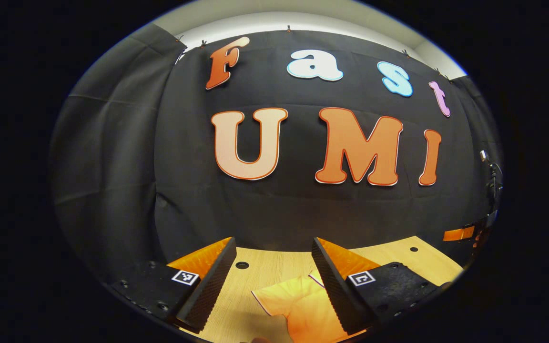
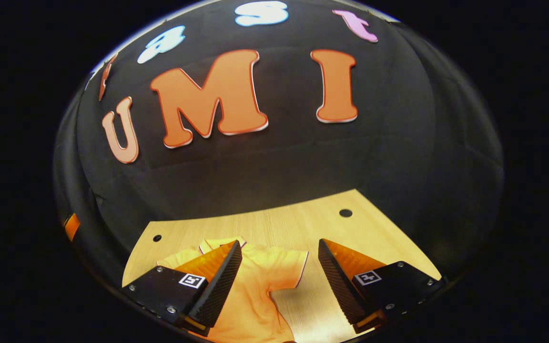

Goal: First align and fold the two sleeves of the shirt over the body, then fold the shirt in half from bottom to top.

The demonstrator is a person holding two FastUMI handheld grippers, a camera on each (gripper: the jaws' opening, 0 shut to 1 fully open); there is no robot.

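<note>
In the left gripper view, a dark cloth wall (image 1: 112, 157) curves around the booth, with a pale strip of ceiling (image 1: 303, 19) above its top edge where small clips pin the cloth. Below it lies a light wood-grain counter (image 1: 274, 271) with round dark holes (image 1: 242, 265) set into its surface. The left hand-held gripper (image 1: 274, 281) hangs over the counter with its fingers spread wide, holding nothing. Between and partly under them lies the orange shirt (image 1: 298, 305), one short sleeve (image 1: 269, 300) with a dark-edged hem stretched flat toward the left, the fabric running beneath the right-side finger. At the far right edge of that view a small orange part and some dark hardware (image 1: 491, 181) stand by the wall; what they are cannot be told. In the right gripper view the same black cloth wraps the space and the counter (image 2: 374, 238) reaches back to it, again with round holes (image 2: 345, 213). The shirt (image 2: 255, 286) lies flat near the counter's left portion, collar toward the wall, its sleeve (image 2: 289, 267) extended to the right. The right hand-held gripper (image 2: 279, 281) is also spread open and empty, its left-side finger over the shirt body, its right-side finger above bare wood.
</note>
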